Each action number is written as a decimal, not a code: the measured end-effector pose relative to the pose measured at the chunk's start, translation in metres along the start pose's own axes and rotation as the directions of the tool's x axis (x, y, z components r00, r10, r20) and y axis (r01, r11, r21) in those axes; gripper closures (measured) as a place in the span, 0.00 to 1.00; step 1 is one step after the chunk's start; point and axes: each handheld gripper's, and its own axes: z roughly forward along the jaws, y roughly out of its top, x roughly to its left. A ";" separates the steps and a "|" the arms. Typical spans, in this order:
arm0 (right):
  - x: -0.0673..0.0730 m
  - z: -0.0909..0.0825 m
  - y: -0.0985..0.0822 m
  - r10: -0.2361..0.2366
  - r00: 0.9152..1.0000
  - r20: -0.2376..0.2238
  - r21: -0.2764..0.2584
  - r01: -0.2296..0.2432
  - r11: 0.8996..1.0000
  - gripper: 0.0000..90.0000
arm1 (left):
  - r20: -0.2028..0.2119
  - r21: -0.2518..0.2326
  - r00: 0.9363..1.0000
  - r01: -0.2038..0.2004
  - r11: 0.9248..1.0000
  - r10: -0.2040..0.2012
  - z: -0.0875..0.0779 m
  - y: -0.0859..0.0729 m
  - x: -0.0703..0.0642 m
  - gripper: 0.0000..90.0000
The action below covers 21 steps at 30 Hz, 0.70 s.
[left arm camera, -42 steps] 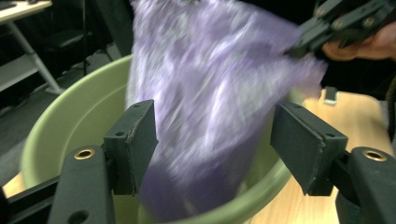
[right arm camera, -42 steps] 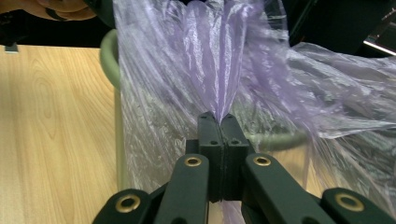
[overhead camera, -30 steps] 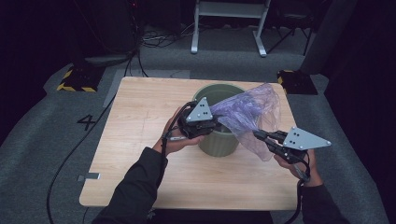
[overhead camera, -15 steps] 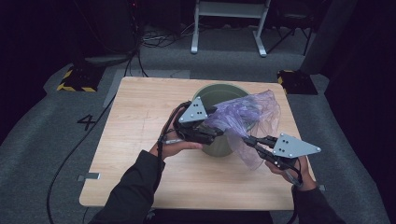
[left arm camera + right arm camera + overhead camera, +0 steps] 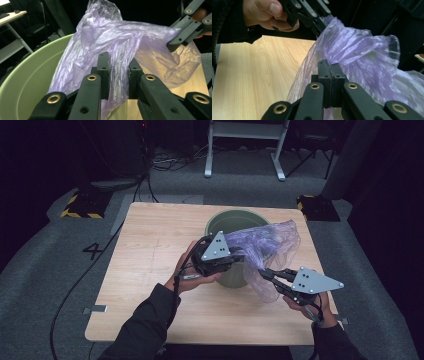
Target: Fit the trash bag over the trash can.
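Presently a thin purple plastic bag (image 5: 270, 245) is stretched between two hand-held grippers above a pale wooden bench (image 5: 150, 260). One end of the bag drapes over the rim of a green bucket (image 5: 227, 222) that stands toward the far right part of the bench; the other end hangs clear of the bucket toward the right edge.

The left gripper (image 5: 239, 256) sits at the near rim of the bucket. Seen along its own jaws (image 5: 117, 72), they stand narrowly apart with a fold of the bag between them; they have just been closing, and whether the pads press the film cannot be told, since the plastic covers the gap.

The right gripper (image 5: 266, 273) is beside the bucket, nearer the right edge. Its jaws (image 5: 330, 82) are closed flat together on a pinch of the bag, the film spilling out on both sides.

The left hand (image 5: 192, 275) wraps the left gripper's body; the right hand (image 5: 320, 305) is largely covered by the grey plate. The bucket's near wall is masked by the gripper and bag, and its inside floor is not visible. The bag's mouth cannot be made out among the folds. Both forearms are cut off at the bottom of the high view.
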 end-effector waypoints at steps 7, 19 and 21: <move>0.006 0.005 0.001 -0.008 1.000 -0.013 -0.005 0.008 1.000 1.00 | -0.011 -0.011 1.000 0.027 1.000 -0.027 -0.013 -0.014 0.001 0.74; 0.020 0.016 0.001 -0.041 0.999 -0.031 0.019 0.041 0.999 1.00 | -0.018 -0.119 0.994 0.108 0.987 -0.111 -0.032 -0.015 -0.013 0.21; 0.022 0.019 0.001 -0.049 0.998 -0.032 0.025 0.050 0.998 1.00 | -0.012 -0.120 0.995 0.099 0.988 -0.101 -0.030 -0.011 -0.019 0.21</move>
